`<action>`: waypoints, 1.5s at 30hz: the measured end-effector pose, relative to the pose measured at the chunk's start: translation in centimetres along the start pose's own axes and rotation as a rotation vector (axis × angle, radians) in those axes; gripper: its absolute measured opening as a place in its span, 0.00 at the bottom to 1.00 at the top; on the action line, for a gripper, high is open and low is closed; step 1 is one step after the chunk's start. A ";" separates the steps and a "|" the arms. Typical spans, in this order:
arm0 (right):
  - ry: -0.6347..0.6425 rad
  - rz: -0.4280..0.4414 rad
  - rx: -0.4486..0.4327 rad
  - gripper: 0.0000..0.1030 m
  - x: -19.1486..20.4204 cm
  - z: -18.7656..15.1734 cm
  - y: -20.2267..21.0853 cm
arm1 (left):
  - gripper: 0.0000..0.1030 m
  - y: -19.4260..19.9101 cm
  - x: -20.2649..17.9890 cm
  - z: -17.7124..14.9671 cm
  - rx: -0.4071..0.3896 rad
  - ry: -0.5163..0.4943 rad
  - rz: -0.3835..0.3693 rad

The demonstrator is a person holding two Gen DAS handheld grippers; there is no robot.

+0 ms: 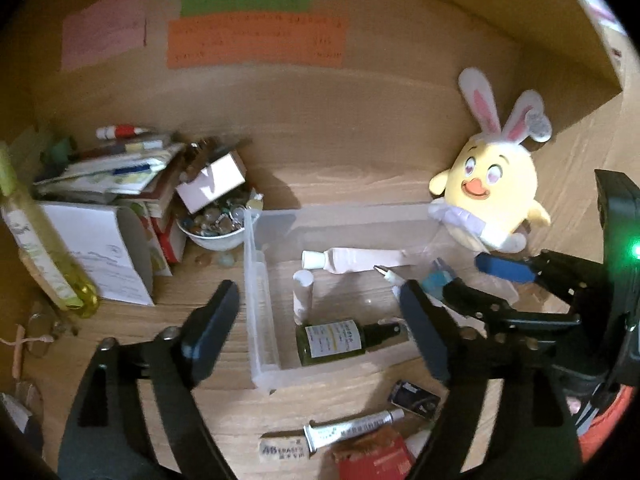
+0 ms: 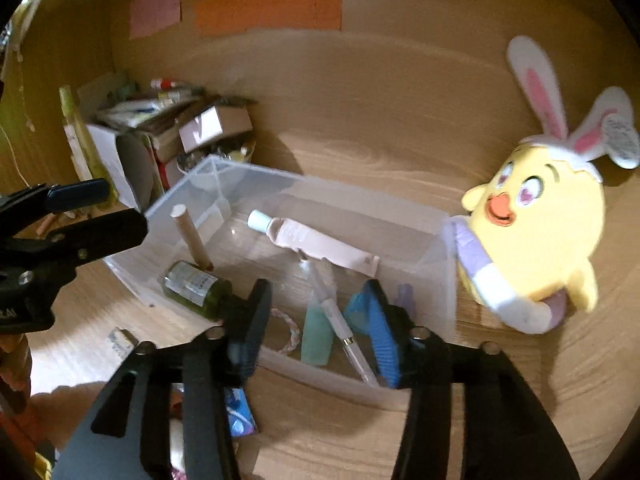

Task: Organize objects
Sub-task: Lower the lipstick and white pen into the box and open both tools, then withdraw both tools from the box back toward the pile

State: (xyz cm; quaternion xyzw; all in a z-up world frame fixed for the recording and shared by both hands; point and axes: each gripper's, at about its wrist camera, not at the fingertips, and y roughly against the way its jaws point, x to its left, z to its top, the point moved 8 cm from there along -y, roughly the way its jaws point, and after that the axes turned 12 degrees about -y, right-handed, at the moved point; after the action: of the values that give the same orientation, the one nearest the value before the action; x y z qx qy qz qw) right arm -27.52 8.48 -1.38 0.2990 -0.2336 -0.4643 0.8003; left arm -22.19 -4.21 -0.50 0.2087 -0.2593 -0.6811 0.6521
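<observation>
Just below both hand-held grippers, left [image 1: 320, 320], right [image 2: 316, 320], spread wide, empty, clear bin [image 2: 436, 280].

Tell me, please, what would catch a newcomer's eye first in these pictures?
Probably the yellow chick plush with bunny ears, leaning at the right end of the clear plastic bin. Next, the bin's contents: a pink tube and a dark green spray bottle. Both grippers, left and right, hover open above.

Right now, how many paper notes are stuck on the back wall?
3. A pink note on the left, a green note upper middle, and an orange note directly beneath the green. Others could sit outside the views.
</observation>
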 end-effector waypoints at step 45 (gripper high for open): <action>-0.072 0.075 0.138 0.50 0.3 -15.9 4.1 | 0.96 -0.3 -6.0 -15.3 0.252 -0.051 -0.062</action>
State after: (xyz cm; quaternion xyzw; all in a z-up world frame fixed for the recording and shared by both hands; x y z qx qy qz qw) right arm -14.57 13.94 -9.81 0.3275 -0.3046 -0.4273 0.7857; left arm -12.50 0.52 -12.92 0.2794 -0.3527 -0.6682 0.5925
